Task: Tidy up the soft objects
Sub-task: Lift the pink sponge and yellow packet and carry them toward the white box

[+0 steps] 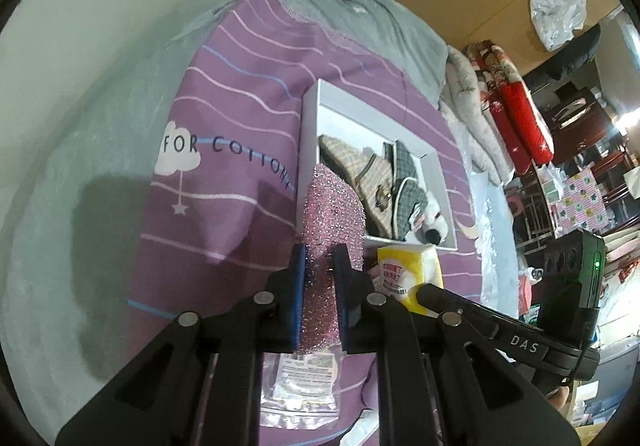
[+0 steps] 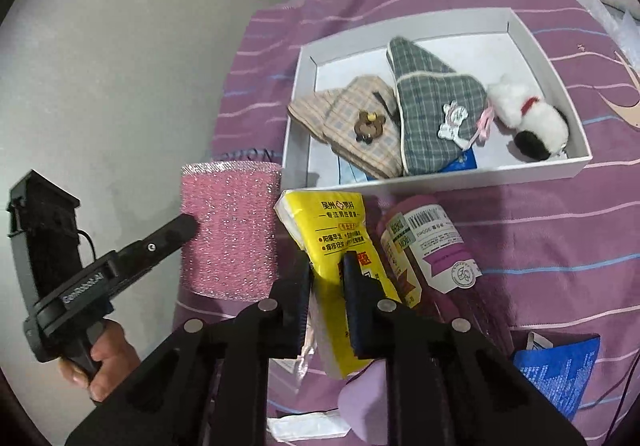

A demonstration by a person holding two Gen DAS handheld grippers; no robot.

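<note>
Two pairs of tongs are each clenched on a soft thing. The left tongs point(image 1: 320, 270) pinch the pink sponge point(image 1: 332, 214) near its lower end, so that it stands up between the pads and off the bed, beside the near left corner of the white box point(image 2: 560, 170). The right tongs point(image 2: 328, 278) grip the yellow tissue pack point(image 2: 340, 242) across its width, just in front of the box.

By the look of it the sorting is partly done. The box already holds a beige checked pouch point(image 2: 356, 114), a grey checked pouch point(image 2: 436, 106) leaning over it, and a small black-and-white plush toy point(image 2: 532, 118) at the right end. Left outside on the purple blanket point(image 2: 520, 246) are the two gripped items, a bottle point(image 2: 432, 246) beside the pack and a blue packet point(image 2: 560, 370).

The sponge is a glittery, coarse-meshed pink block, rectangular and likely squashy. The pack is yellow plastic with printed text, its white tissues showing at the edge.
</note>
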